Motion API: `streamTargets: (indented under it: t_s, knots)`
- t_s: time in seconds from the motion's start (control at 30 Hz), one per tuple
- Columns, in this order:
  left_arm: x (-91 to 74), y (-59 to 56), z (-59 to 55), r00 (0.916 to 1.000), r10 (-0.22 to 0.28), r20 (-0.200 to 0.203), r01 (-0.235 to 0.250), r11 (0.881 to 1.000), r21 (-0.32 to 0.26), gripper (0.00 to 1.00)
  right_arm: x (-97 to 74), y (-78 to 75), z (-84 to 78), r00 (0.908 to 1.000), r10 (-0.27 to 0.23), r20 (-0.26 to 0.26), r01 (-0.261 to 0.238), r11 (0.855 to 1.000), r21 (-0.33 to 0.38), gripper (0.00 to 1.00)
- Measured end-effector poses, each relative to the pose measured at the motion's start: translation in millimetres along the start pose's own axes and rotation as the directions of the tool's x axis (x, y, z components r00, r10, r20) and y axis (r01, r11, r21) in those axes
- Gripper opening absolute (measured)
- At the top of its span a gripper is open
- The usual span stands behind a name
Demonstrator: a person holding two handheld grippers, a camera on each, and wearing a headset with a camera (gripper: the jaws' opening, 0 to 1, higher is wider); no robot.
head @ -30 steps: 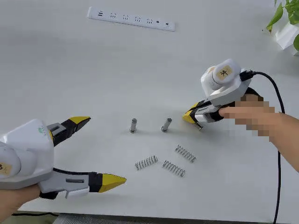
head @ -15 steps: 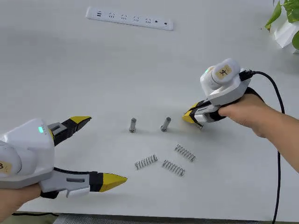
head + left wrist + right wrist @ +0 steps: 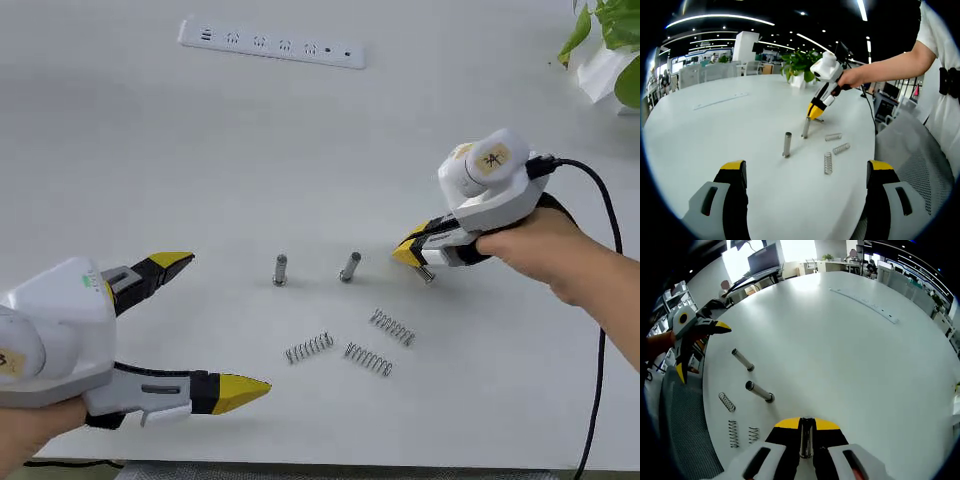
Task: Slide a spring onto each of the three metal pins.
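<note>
Left gripper (image 3: 218, 322): held low at the near left corner of the table (image 3: 150, 150), a hand (image 3: 30, 430) under its body. Jaws spread wide and holding nothing, yellow tips pointing right toward the parts.

Right gripper (image 3: 408, 252): held in a hand (image 3: 530, 245) whose forearm comes in from the right. It is tilted nose-down, tips just above the table to the right of the pins. Black cable (image 3: 600, 340) trails off its rear. Jaws closed on the held pin (image 3: 425, 272), whose end pokes out below the tips.

Right gripper view: the held pin lies lengthwise in the slot between the shut jaws, a plain grey metal rod with a dark end face. The head view gives just its protruding end.

Left gripper view: the person's torso and white sleeve stand behind the right gripper, with an office hall beyond.

Left pin (image 3: 281, 269) and right pin (image 3: 350, 266): standing on end mid-table, apart from each other, short grey cylinders with a wider foot.

Near spring (image 3: 310, 348), middle spring (image 3: 368, 359) and far spring (image 3: 392, 327): lying flat in a loose cluster just in front of the pins, none touching. Thin open coils.

Power strip (image 3: 270, 42) at the far edge; plant (image 3: 605, 40) at the far right.
</note>
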State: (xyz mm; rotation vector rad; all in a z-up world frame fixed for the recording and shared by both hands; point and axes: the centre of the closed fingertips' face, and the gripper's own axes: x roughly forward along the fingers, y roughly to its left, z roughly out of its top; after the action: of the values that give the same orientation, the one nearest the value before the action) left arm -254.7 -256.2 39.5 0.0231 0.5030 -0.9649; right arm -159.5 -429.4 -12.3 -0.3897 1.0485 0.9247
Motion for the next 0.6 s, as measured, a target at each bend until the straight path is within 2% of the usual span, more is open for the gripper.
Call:
streamTargets:
  t_s: [0.6]
  knots:
    - [0.9, -4.6, 0.7, 0.9999, -0.012, -0.002, 0.012, 1.000, 0.008, 0.99, -27.6, 7.1, -8.6, 0.9968, -0.034, 0.072, 0.032, 0.999, 0.036, 0.05]
